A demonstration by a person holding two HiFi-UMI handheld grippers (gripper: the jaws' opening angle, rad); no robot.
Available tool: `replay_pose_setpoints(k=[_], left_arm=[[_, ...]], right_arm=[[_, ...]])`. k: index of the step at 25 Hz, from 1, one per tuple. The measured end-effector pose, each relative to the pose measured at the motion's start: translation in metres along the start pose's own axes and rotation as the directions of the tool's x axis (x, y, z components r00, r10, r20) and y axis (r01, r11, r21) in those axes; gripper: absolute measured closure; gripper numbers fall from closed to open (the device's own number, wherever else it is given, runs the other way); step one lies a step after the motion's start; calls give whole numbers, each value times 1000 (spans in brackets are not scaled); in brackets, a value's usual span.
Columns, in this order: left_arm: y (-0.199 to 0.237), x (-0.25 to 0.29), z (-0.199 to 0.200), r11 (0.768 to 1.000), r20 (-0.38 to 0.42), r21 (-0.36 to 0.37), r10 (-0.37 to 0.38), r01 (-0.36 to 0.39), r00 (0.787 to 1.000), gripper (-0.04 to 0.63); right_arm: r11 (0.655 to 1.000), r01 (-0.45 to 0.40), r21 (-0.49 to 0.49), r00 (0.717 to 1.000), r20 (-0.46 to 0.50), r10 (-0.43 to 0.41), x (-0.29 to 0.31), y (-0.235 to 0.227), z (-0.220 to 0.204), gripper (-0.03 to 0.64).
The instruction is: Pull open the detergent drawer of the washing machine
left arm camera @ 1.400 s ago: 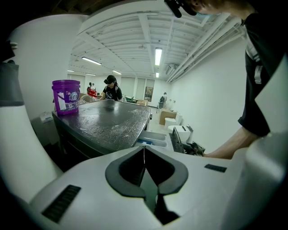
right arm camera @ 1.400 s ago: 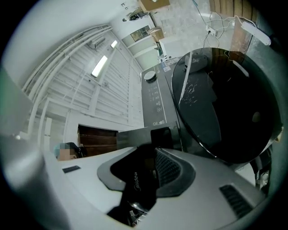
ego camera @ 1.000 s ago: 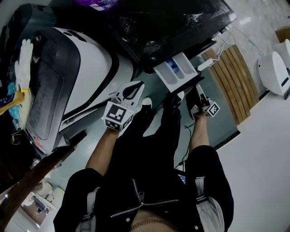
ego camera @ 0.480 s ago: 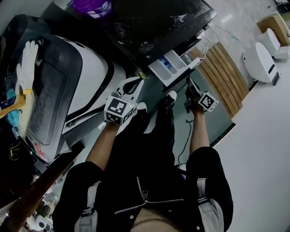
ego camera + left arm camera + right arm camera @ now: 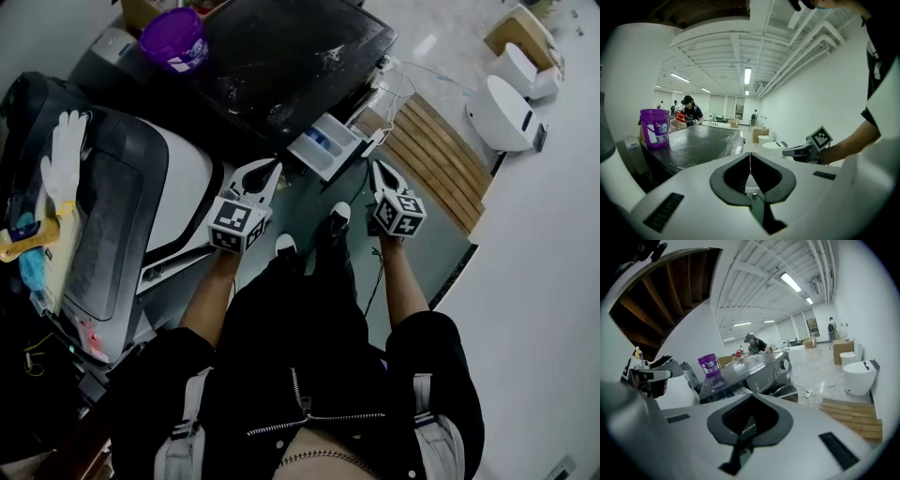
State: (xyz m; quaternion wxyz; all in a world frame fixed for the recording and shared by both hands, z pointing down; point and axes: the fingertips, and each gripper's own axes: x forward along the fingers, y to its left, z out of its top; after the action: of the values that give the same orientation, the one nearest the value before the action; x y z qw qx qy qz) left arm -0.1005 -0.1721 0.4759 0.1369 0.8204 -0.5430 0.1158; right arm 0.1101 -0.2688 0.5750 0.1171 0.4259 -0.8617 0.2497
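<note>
Left: you are carrying the left tool higher than a second ago. It is staying fully closed with nothing between its jaws. Its own view is looking level over the dark top of the washing machine, with the purple tub sitting on that top at 11 o'clock of the tool in the head view.

Centre: the detergent drawer is standing pulled out of the machine's front with its compartments showing. It is lying at 2 o'clock of the left tool and 10 o'clock of the right. It was already out in the earlier head views, and nothing is touching it now.

Right: you are lifting the right tool up and away from the drawer. You are also rolling it, so its marker cube is now facing up. Its jaws are closed tight and holding nothing.

Reading: both tools are backing off empty and the drawer is sitting open, so the pull is looking finished. You are probably rising out of the reach, and no further grasp seems called for.
</note>
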Motion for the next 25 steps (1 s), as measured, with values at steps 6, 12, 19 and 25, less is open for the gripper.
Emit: replay_pose_setpoints(k=[6,12,19,25], left_arm=[[-2,-7,22,999,38,46,-13,11,999,574],[-1,-17,49,994,59,112,-8,1,998,574],[-5,-20,71,995,161,98,-37,21,986,574],[-12,-20,75,993,153,119,-46,28,987,574]], right_arm=[[991,-13,-130,995,98,26,-32,45,54,614],[978,-1,-207,978,205,45,-60,72,95,614],[970,11,-244,965,257,54,-82,87,114,614],[962,21,-271,964,261,52,-94,89,118,614]])
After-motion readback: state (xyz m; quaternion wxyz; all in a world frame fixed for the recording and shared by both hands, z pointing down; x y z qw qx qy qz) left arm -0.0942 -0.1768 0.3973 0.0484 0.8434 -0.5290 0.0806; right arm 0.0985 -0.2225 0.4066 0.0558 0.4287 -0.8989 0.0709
